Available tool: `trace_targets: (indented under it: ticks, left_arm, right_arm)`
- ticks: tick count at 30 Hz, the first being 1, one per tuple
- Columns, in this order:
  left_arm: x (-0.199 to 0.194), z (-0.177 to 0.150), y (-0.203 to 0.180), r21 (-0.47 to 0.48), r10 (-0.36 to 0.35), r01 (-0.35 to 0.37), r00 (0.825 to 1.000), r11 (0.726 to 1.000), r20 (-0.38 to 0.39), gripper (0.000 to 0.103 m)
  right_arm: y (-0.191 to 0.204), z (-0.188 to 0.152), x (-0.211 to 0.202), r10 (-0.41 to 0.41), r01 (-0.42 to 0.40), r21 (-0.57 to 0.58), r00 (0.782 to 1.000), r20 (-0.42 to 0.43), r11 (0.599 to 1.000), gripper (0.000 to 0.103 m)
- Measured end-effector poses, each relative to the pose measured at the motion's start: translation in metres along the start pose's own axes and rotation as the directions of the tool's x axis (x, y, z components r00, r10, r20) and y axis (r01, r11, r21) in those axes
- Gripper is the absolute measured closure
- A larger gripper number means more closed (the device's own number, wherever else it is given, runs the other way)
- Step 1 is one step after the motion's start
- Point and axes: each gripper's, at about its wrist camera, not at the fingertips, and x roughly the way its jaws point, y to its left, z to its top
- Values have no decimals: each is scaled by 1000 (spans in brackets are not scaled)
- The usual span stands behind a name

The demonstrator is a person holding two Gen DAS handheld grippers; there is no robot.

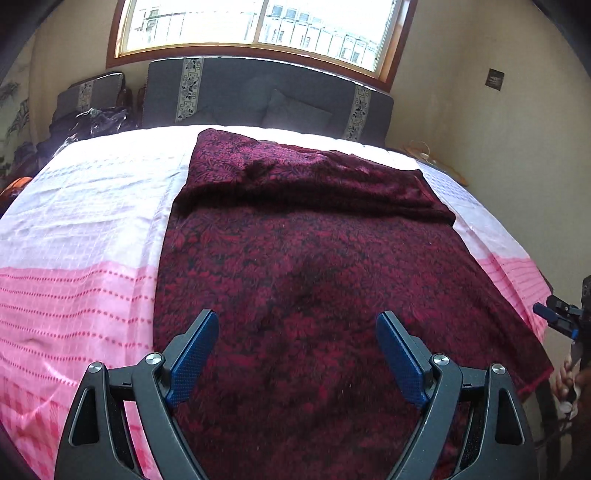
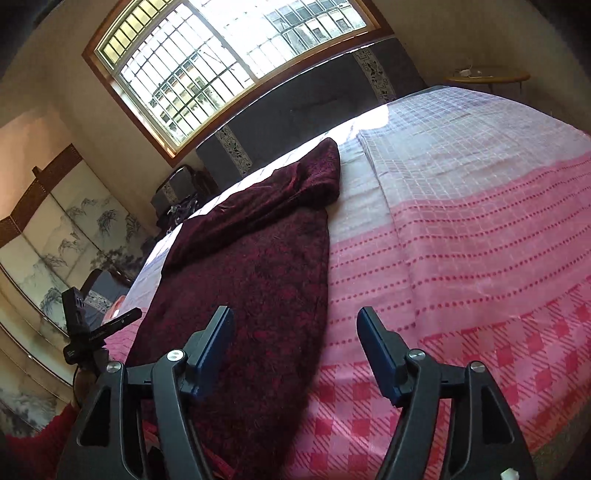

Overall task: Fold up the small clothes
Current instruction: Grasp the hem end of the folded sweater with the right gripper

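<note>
A dark red patterned cloth (image 1: 303, 266) lies spread lengthwise on the pink and white bed cover (image 1: 81, 229), its far end folded back on itself into a thicker band (image 1: 306, 177). My left gripper (image 1: 297, 321) is open and empty above the cloth's near part. In the right wrist view the same cloth (image 2: 258, 266) runs along the left side of the bed cover (image 2: 461, 229). My right gripper (image 2: 295, 317) is open and empty over the cloth's right edge. The right gripper also shows at the left wrist view's right edge (image 1: 561, 317).
A grey headboard (image 1: 266, 92) and a bright window (image 1: 255, 26) stand beyond the bed. Dark bags (image 1: 88, 118) sit at the far left. A painted folding screen (image 2: 66, 236) stands left of the bed, a small round table (image 2: 487, 77) at the far right.
</note>
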Motion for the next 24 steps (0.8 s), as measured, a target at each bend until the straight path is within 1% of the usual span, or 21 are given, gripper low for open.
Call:
trace_targets:
  ticks: [3, 6, 8, 10, 13, 16, 17, 18, 19, 20, 22, 24]
  left_arm:
    - [-35, -28, 7, -32, -25, 26, 999, 999, 19, 16]
    - [-53, -46, 14, -58, -29, 30, 999, 998, 17, 16]
    - [-54, -56, 18, -72, -30, 29, 999, 997, -15, 16]
    - [-54, -65, 24, -99, -41, 37, 998, 994, -42, 16]
    - [-57, -76, 32, -162, -101, 90, 993, 983, -61, 16]
    - [-56, -83, 39, -220, -132, 112, 988, 969, -78, 16]
    - [-57, -85, 40, -229, -141, 122, 988, 966, -69, 16]
    - [-58, -86, 42, -243, -156, 135, 985, 961, -72, 16]
    - [-59, -87, 43, -254, -170, 147, 983, 956, -72, 16]
    - [-60, -87, 43, -265, -185, 159, 980, 951, -76, 16]
    - [-60, -88, 44, -291, -213, 184, 974, 939, -71, 16]
    - [-61, -89, 42, -304, -239, 208, 969, 930, -68, 16]
  right_arm:
    - [-8, -28, -20, 22, -23, 44, 999, 26, 999, 36]
    - [-7, -40, -22, 30, -31, 46, 999, 33, 998, 36]
    - [-3, -45, -17, 48, -49, 62, 999, 19, 997, 36]
    - [4, -48, -11, 60, -61, 47, 998, 4, 997, 36]
    - [16, -57, 1, 45, -44, 19, 998, -49, 999, 36]
    - [21, -66, 14, 57, -55, 19, 994, -98, 998, 36]
    - [24, -67, 14, 58, -57, 6, 995, -84, 998, 37]
    - [25, -69, 18, 71, -71, 2, 992, -101, 997, 46]
    - [27, -70, 22, 86, -86, 4, 989, -121, 996, 63]
    - [29, -74, 26, 89, -89, 6, 985, -145, 996, 70]
    - [31, -76, 31, 86, -87, 4, 985, -152, 996, 82]
    - [27, -77, 36, 105, -100, 38, 982, -159, 994, 86]
